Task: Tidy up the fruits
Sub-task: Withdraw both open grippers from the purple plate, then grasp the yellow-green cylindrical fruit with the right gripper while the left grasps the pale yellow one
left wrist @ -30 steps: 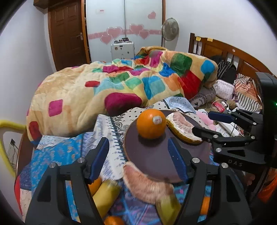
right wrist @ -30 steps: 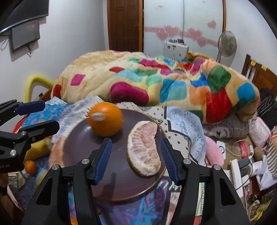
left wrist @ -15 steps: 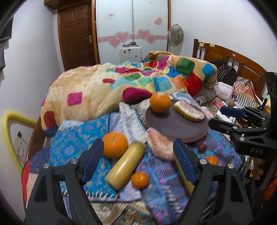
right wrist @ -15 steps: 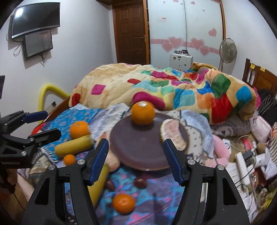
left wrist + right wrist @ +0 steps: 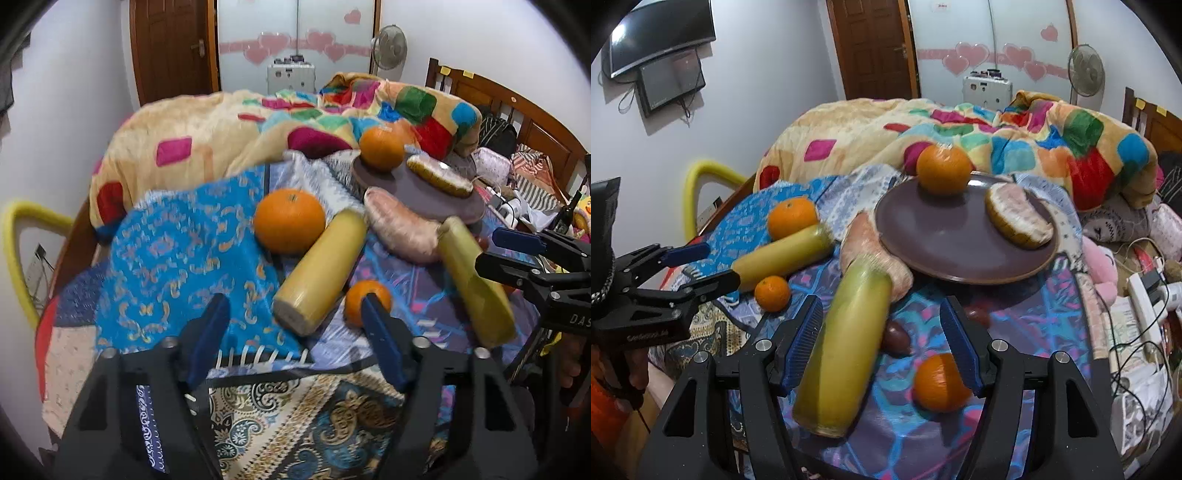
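A brown plate [image 5: 945, 251] [image 5: 436, 192] holds an orange [image 5: 943, 169] and a peeled pomelo half [image 5: 1019, 219]. A pink pomelo piece [image 5: 866, 242] [image 5: 399, 229] lies against the plate's left rim. On the cloth lie two yellow-green stalks [image 5: 846, 347] [image 5: 321, 271], a big orange [image 5: 289, 220], a small orange [image 5: 367, 302] and another orange [image 5: 938, 382]. My left gripper [image 5: 295, 339] is open and empty, just short of the left stalk. My right gripper [image 5: 882, 343] is open and empty, its jaws on either side of the near stalk.
Two dark red small fruits [image 5: 895, 338] lie by the near stalk. A patchwork quilt [image 5: 960, 125] is heaped behind the plate. Cables and a power strip [image 5: 1141, 306] lie at the right. A yellow chair frame [image 5: 18, 251] stands at the left.
Both grippers have pulled back from the plate toward me and come lower over the loose fruit. The pomelo half has stayed on the plate. Both stay open.
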